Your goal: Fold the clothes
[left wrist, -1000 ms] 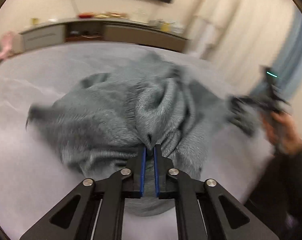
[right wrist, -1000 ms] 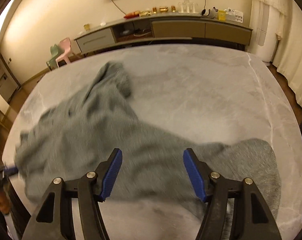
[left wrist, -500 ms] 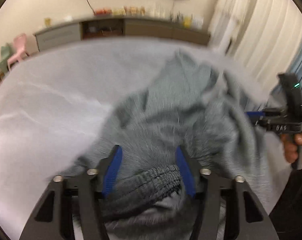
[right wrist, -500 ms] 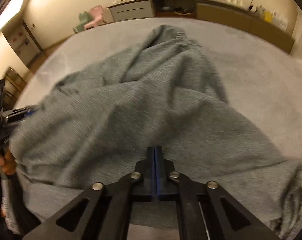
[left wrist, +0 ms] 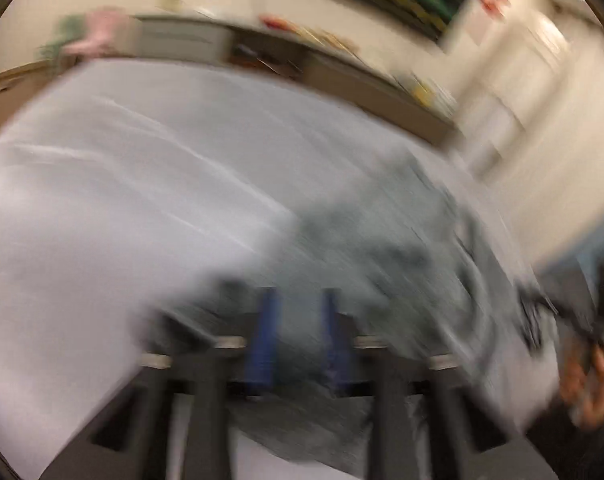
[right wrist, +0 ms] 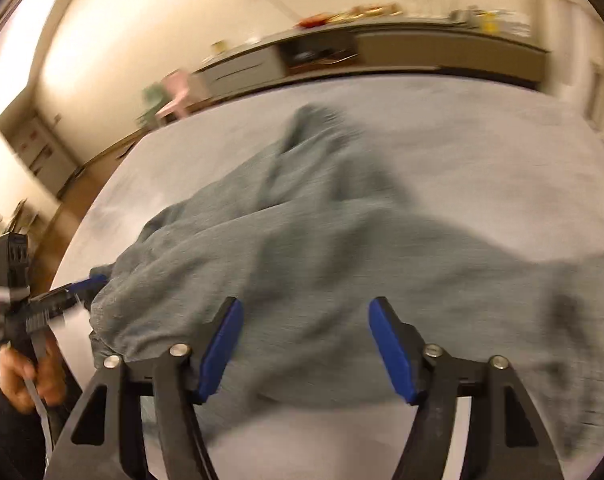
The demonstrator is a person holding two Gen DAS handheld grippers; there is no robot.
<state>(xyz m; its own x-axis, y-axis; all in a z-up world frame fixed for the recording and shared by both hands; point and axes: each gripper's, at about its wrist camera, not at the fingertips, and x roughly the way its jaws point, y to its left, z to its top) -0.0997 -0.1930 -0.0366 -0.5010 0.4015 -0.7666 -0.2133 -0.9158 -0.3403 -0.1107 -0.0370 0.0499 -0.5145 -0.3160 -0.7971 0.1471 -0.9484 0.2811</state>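
Evidently mid-spread: the grey sweatshirt [right wrist: 302, 264] lies rumpled on the bench [right wrist: 482, 152], the right gripper [right wrist: 306, 344] gaping empty over its near hem, the left gripper [left wrist: 297, 332] part-open astride cloth, so regripping comes next.

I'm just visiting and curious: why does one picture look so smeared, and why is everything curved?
Left wrist view: heavy motion blur smears the grey garment and left gripper. Right wrist view: sharper, right gripper crisp, garment's far end softened. Both: fisheye lenses bend the table edge, with dark corners.
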